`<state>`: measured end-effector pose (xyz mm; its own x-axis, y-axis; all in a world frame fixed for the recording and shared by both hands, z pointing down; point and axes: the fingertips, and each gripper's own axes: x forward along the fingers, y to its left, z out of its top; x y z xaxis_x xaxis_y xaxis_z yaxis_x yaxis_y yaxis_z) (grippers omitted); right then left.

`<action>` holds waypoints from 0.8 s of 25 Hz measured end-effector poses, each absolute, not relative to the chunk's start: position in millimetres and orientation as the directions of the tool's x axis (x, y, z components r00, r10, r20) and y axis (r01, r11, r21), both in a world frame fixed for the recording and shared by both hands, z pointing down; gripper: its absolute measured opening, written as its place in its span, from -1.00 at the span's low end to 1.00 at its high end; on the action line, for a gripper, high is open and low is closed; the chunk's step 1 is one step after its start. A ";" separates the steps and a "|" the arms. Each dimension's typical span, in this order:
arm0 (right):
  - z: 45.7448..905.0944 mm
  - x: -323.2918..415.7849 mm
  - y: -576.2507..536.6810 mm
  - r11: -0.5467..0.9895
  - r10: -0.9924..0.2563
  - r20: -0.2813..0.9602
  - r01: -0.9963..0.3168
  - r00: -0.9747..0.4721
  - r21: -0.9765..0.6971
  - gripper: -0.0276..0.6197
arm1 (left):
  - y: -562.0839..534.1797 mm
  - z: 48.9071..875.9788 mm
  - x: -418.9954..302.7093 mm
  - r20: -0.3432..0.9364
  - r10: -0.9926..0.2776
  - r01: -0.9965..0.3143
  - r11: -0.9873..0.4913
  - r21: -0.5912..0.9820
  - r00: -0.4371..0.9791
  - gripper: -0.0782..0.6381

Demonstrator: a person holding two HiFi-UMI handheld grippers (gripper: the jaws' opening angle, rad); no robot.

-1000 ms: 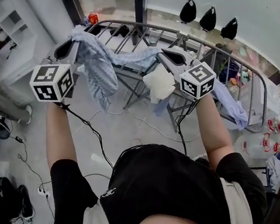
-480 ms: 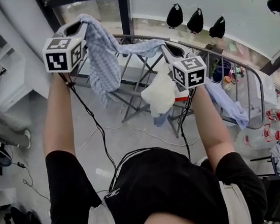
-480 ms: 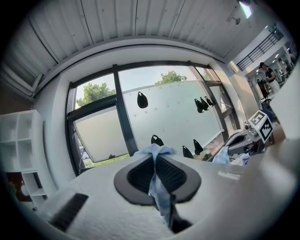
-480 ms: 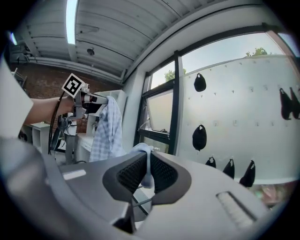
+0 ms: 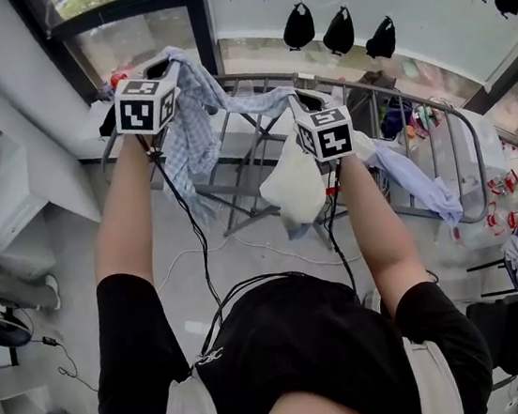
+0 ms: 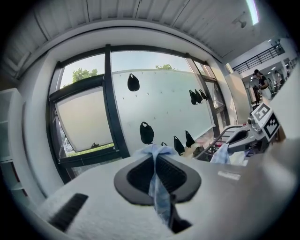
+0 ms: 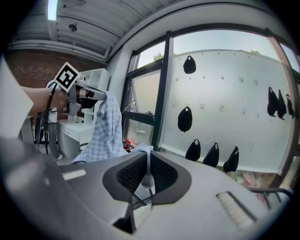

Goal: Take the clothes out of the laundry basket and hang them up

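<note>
Shirt [image 5: 194, 129], blue and checked, hangs in the air between 2 grippers. The left hand-held gripper [image 6: 154, 174] is clamped tight on 1 end, and the cloth droops below it. The right hand-held gripper [image 7: 147, 174] pinches the other end, with a thin fold stuck between its jaws. The drying rack [image 5: 416, 105] stands just past and below both grippers. A white cloth [image 5: 294, 187] hangs under the right hand-held gripper.

This step looks like carrying the shirt over to the rack. Next, I think both grippers need to go forward and down so the shirt lies across a bar, then let go.
</note>
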<state>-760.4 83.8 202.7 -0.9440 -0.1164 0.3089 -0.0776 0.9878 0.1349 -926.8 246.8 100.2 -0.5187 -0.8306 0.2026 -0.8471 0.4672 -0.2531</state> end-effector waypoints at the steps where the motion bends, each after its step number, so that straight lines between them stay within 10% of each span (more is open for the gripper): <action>1: 210.4 -762.2 83.7 0.986 -0.125 0.329 -0.079 -0.936 0.150 -0.80 | 243.4 112.1 -930.2 0.220 -0.830 -0.853 0.459 -0.249 -0.512 -0.73; 20: 332.3 -787.3 120.1 0.920 -0.141 0.636 0.138 -0.759 0.368 -0.78 | 251.9 321.2 -937.7 0.485 -0.763 -0.897 0.426 -0.118 -0.426 -0.73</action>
<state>-787.3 120.1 332.3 -0.7589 -0.1408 0.6358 0.1377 0.9196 0.3680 -937.7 251.9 321.2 -0.4263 -0.7634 0.4853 -0.8970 0.4259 -0.1181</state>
